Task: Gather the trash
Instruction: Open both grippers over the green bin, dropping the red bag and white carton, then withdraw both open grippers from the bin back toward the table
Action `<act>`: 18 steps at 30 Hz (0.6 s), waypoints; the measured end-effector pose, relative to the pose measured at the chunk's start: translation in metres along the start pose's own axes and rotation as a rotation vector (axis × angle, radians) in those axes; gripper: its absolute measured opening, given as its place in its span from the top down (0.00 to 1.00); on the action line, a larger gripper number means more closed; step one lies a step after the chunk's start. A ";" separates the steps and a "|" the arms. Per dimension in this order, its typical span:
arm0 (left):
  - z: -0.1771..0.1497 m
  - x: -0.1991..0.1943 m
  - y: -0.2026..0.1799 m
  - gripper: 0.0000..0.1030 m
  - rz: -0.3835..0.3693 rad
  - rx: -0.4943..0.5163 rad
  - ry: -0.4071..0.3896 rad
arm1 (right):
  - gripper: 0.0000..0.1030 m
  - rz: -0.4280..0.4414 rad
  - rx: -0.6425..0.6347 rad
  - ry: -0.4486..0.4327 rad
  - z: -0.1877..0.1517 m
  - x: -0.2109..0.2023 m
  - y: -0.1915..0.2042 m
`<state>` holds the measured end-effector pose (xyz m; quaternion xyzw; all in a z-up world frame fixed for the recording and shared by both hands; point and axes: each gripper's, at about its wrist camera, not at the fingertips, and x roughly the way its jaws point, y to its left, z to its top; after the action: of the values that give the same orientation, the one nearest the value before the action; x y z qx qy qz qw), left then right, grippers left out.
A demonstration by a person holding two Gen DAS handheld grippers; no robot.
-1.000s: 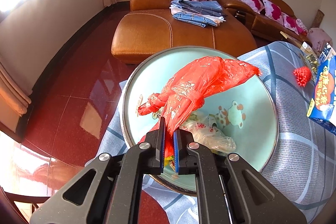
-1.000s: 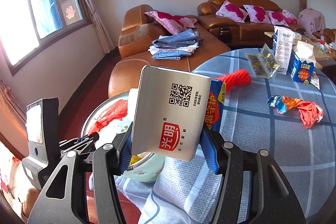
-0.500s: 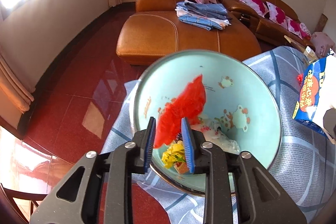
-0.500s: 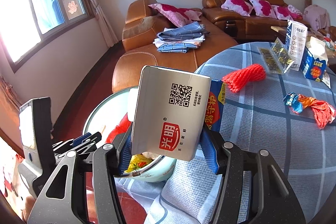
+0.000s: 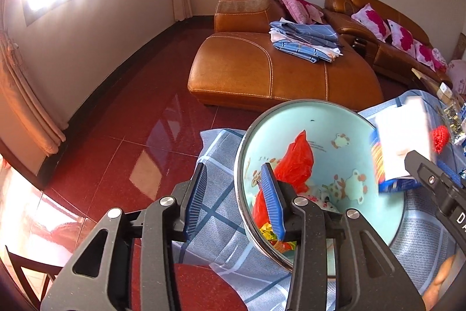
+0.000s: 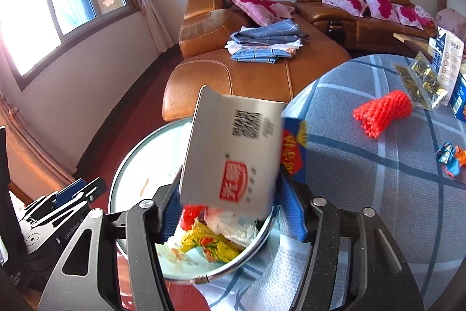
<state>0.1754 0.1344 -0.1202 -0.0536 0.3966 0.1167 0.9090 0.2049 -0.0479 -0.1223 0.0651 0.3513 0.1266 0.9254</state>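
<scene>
A pale green basin [image 5: 343, 118] with a metal rim sits at the edge of the checked tablecloth. A red plastic bag [image 5: 294, 165] and wrappers lie inside it. My left gripper [image 5: 233, 194] is open, its jaws astride the basin's near rim. My right gripper [image 6: 230, 212] stands over the basin [image 6: 128, 165]; a white and blue milk carton [image 6: 233, 153] is between its jaws, blurred and tilted, and I cannot tell whether they still grip it. The carton also shows in the left wrist view [image 5: 399, 145]. Yellow wrappers [image 6: 209, 244] lie below it.
A red foam net [image 6: 384, 111] and a twisted colourful wrapper [image 6: 450, 156] lie on the tablecloth [image 6: 378, 194]. Gold packets [image 6: 419, 80] and boxes stand at the far right. A brown leather sofa [image 5: 262, 69] with folded clothes lies beyond a red floor.
My left gripper has let go of the red bag, which dropped into the basin, and has opened wide. My right gripper has moved over the basin, and the carton now tilts and blurs.
</scene>
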 end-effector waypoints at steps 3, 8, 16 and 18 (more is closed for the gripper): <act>0.001 0.001 0.001 0.61 -0.001 -0.003 0.003 | 0.32 -0.012 -0.009 -0.025 0.000 -0.005 0.000; 0.000 0.001 0.001 0.59 0.001 -0.006 0.003 | 0.32 -0.022 0.013 -0.066 -0.005 -0.020 -0.007; -0.003 -0.006 -0.009 0.41 0.002 0.009 -0.020 | 0.20 -0.099 0.021 -0.107 -0.012 -0.044 -0.026; -0.004 -0.009 -0.014 0.38 -0.005 0.016 -0.026 | 0.16 -0.127 0.037 -0.096 -0.012 -0.046 -0.035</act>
<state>0.1699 0.1184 -0.1163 -0.0461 0.3854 0.1118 0.9148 0.1706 -0.0940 -0.1098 0.0657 0.3120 0.0579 0.9460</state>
